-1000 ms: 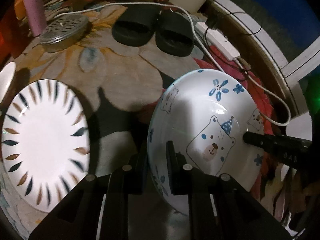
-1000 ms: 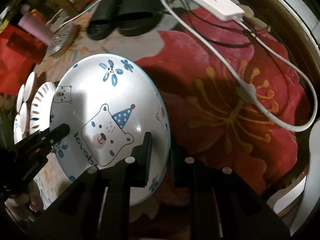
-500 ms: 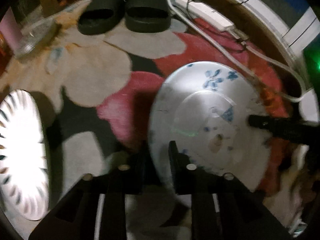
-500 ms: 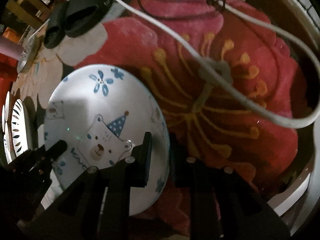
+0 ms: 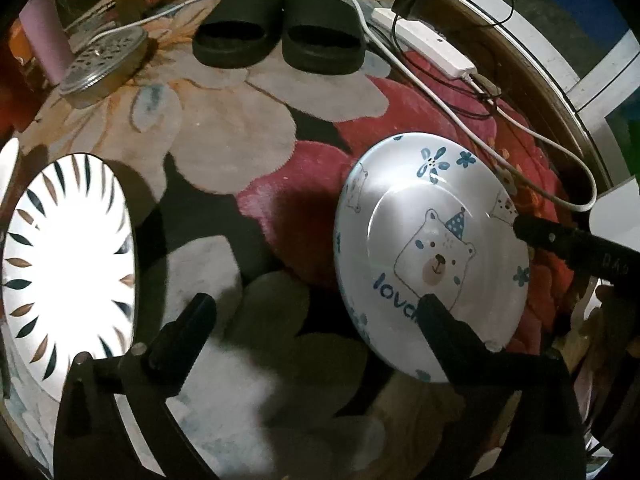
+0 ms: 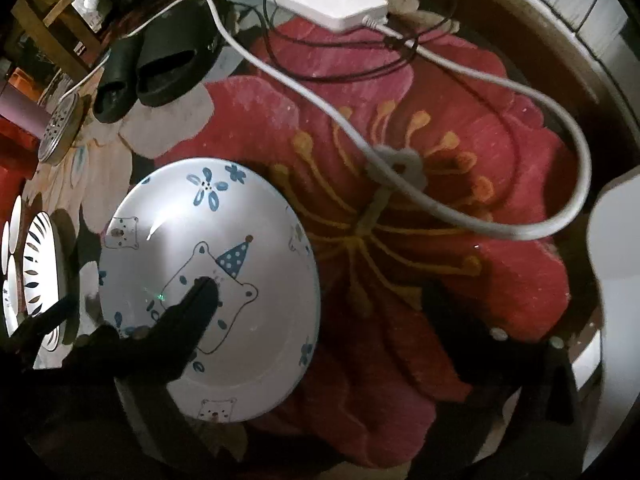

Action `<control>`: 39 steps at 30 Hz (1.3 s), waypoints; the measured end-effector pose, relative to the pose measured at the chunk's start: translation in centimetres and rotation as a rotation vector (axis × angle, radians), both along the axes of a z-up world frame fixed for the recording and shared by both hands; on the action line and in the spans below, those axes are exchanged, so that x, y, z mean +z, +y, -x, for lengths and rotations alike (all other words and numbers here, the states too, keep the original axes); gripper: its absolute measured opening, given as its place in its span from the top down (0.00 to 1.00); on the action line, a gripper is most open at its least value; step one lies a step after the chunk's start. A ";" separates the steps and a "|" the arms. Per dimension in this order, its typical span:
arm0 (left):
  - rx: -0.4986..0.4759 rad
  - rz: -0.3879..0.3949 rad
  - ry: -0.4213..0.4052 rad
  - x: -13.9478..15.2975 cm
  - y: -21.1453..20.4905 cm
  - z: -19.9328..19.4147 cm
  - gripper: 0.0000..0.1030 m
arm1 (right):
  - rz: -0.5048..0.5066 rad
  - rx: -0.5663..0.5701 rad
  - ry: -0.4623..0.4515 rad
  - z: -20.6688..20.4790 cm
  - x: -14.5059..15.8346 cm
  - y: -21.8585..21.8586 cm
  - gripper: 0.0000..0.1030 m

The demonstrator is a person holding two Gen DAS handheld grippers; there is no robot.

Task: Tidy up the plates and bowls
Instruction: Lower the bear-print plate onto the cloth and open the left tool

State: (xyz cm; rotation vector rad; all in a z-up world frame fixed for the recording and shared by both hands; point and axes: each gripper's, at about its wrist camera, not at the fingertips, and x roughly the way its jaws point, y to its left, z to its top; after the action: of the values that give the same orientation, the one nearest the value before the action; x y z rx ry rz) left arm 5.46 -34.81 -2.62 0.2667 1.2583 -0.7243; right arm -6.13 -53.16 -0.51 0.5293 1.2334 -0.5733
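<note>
A white plate with a blue bear print (image 5: 432, 248) lies flat on the flowered rug; it also shows in the right wrist view (image 6: 208, 280). My left gripper (image 5: 316, 312) is open, its right finger over the plate's near rim. My right gripper (image 6: 320, 292) is open, its left finger over the bear print. A white plate with dark leaf marks (image 5: 68, 264) lies to the left, also in the right wrist view (image 6: 40, 276), beside more white dishes (image 6: 12, 240).
Black slippers (image 5: 280, 36) lie at the far side. A white power strip (image 6: 332, 0) and its cables (image 6: 500, 224) cross the red rug. A metal lid (image 5: 104, 60) and a pink cup (image 5: 44, 40) stand far left. A white object (image 6: 616, 280) stands at right.
Both grippers were shut on the bear plate's rim and held it tilted. Both have opened and the plate now lies flat on the rug.
</note>
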 end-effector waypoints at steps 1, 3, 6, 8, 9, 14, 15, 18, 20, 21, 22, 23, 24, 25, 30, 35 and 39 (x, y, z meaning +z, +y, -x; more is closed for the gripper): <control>0.002 0.001 -0.001 0.1 -0.1 0.0 0.01 | 0.007 0.001 -0.005 0.2 0.3 0.2 0.00; 0.008 0.006 0.000 0.5 0.4 0.1 0.01 | 0.009 0.009 -0.008 0.2 0.3 0.0 0.00; 0.013 0.016 0.000 0.9 0.8 -0.1 0.01 | 0.005 0.026 -0.003 -0.2 0.2 0.2 0.00; 0.018 0.021 -0.003 1.1 1.2 -0.2 0.01 | 0.002 0.033 -0.003 -1.3 -0.4 1.2 0.00; 0.022 0.023 -0.004 1.3 1.4 -0.3 0.01 | 0.002 0.036 -0.003 -1.2 -0.3 1.4 0.00; 0.039 0.027 -0.001 1.6 2.4 -0.6 0.01 | 0.003 0.052 -0.013 -1.9 0.1 2.9 0.00; 0.041 0.028 -0.002 1.7 2.6 -0.7 0.01 | 0.005 0.056 -0.015 -2.1 0.2 3.1 0.00; 0.049 0.030 -0.004 1.8 3.1 -0.9 0.01 | 0.007 0.067 -0.021 -2.6 0.4 3.7 0.00; 0.057 0.032 -0.005 2.0 3.5 -1.0 0.01 | 0.008 0.074 -0.023 -2.9 0.4 4.0 0.00; 0.062 0.033 -0.005 2.1 3.7 -1.1 0.01 | 0.008 0.076 -0.023 -3.0 0.4 4.2 0.00; 0.067 0.034 -0.006 2.2 4.0 -1.2 0.01 | 0.006 0.080 -0.022 -3.1 0.3 4.4 0.00; 0.072 0.036 -0.006 2.2 4.2 -1.4 0.01 | 0.005 0.082 -0.022 -3.2 0.3 4.5 0.00; 0.075 0.036 -0.007 2.3 4.4 -1.4 0.01 | 0.004 0.086 -0.021 -3.3 0.2 4.8 0.00; 0.079 0.035 -0.007 2.3 4.5 -1.5 0.01 | 0.005 0.089 -0.020 -3.4 0.2 5.0 0.00; 0.099 0.034 -0.013 2.5 6.0 -1.8 0.01 | 0.004 0.105 -0.022 -4.1 0.2 6.0 0.00; 0.128 0.028 -0.014 2.4 7.8 -2.2 0.01 | 0.005 0.126 -0.027 -5.0 0.1 7.3 0.00; 0.153 0.026 -0.014 2.3 9.5 -2.7 0.01 | 0.004 0.144 -0.028 -5.8 0.0 8.4 0.00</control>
State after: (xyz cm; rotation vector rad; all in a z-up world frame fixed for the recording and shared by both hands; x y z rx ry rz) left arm 8.12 -25.33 -0.29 0.1516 1.2408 -0.6058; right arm -0.30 -44.71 -0.53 0.4396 1.2323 -0.4450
